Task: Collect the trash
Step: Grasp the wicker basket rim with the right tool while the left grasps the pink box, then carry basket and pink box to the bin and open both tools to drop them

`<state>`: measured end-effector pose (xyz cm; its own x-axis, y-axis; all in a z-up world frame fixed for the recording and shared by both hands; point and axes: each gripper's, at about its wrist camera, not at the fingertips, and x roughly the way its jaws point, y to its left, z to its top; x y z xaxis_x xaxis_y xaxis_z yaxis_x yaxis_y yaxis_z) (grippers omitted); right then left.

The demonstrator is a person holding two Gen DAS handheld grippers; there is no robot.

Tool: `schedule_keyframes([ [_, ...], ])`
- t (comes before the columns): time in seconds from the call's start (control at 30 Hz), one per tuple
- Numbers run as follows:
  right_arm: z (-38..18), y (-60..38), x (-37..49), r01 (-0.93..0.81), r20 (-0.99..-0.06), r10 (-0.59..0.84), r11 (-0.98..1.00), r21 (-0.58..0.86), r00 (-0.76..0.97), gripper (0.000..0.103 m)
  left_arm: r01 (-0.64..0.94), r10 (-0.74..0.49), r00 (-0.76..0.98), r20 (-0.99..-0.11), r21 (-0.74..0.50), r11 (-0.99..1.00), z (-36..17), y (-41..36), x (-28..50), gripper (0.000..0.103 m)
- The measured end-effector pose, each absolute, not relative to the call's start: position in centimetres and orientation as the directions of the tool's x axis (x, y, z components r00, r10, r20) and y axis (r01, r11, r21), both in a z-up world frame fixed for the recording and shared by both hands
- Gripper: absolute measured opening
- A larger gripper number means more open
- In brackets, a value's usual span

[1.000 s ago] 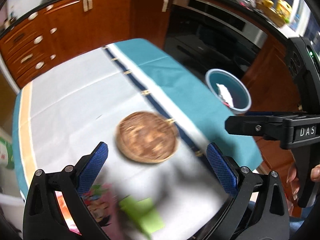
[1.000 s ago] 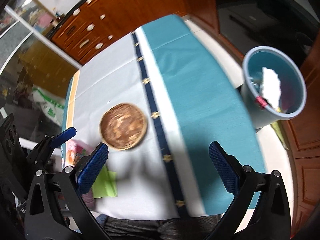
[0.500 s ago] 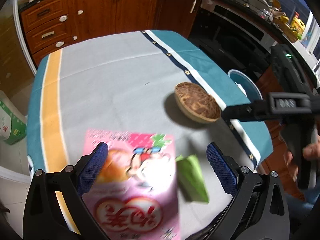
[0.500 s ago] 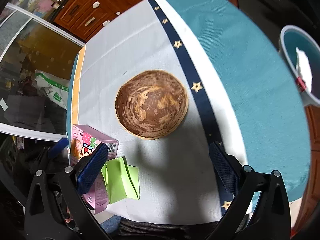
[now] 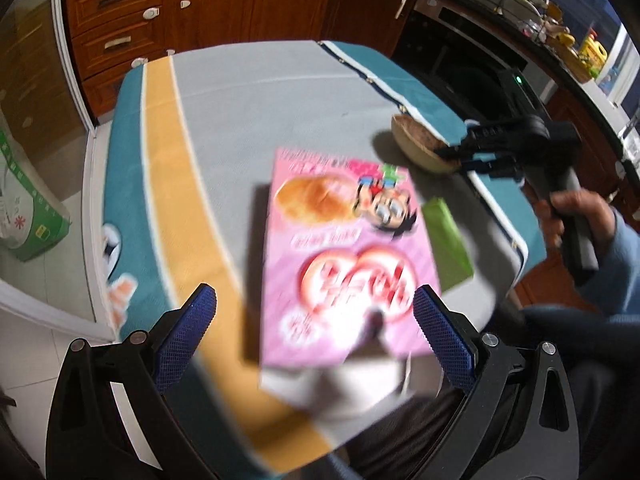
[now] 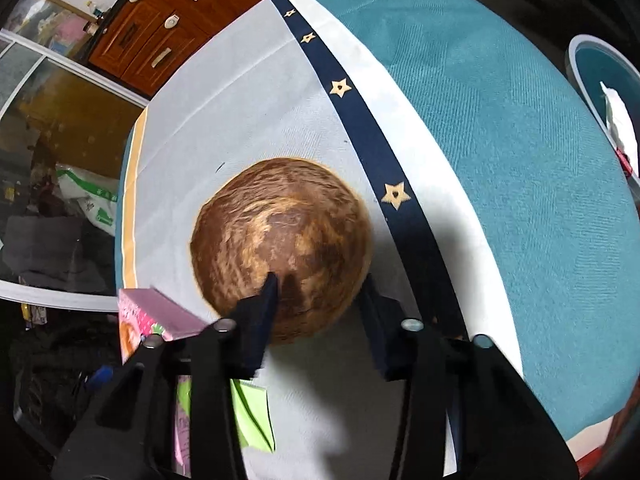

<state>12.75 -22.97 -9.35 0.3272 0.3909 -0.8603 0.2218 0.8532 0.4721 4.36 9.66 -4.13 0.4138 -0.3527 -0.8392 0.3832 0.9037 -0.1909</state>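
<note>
The pink snack box (image 5: 348, 256) lies flat near the surface's near edge, printed face up, directly ahead of my left tongs (image 5: 316, 328). Those tongs stand wide apart above it, one blue pad on each side of the box's near end, neither pressing on it as far as the blurred picture lets me judge. Just beside the box, on its right, lies a folded green paper (image 5: 446, 240); from my right wrist the same paper (image 6: 252, 412) shows under my tongs' left arm, with a corner of the box (image 6: 156, 312) next to it.

Further right sits the brown wooden bowl (image 6: 280, 248), on the white part of the cloth. My right tongs (image 6: 320, 292) have just been closing, and their jaws now straddle the bowl's near rim: the left finger lies inside the bowl against the wall, the right one outside it. I can't be sure both pads press on the rim. From the left wrist I see my right hand (image 5: 576, 220) on the tool's handle, its tip at the bowl's edge.

The tablecloth (image 6: 500, 160) runs white, then a navy band with gold stars, then teal. Past the surface's far right edge stands a blue bin (image 6: 600, 80) with white paper in it. Wooden cabinets (image 5: 224, 4) line the far wall.
</note>
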Motion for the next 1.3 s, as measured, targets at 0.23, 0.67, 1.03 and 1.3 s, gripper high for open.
schedule_keyframes([
  [0.23,-8.5,-19.5,12.3,0.083,-0.872,0.324,0.922,0.377,0.367,0.006,0.379,-0.279,0.386,-0.879,-0.124,0.917,-6.5,11.7,2.2,0.099],
  [0.67,-9.0,-17.8,11.2,0.055,-0.888,0.334,0.928,0.369,0.316,0.01,0.393,-0.231,0.435,-0.87,-0.048,0.918,-9.4,10.3,3.4,0.099],
  [1.03,-9.5,-18.3,12.2,0.088,-0.867,0.368,0.904,0.418,0.336,0.013,0.435,-0.258,0.477,-0.84,-0.029,0.9,-8.8,7.9,3.9,0.048],
  [1.3,-9.6,-17.6,13.2,0.074,-0.839,0.389,0.892,0.447,0.381,0.024,0.358,-0.215,0.498,-0.84,-0.027,0.933,-8.6,8.0,5.4,0.034],
])
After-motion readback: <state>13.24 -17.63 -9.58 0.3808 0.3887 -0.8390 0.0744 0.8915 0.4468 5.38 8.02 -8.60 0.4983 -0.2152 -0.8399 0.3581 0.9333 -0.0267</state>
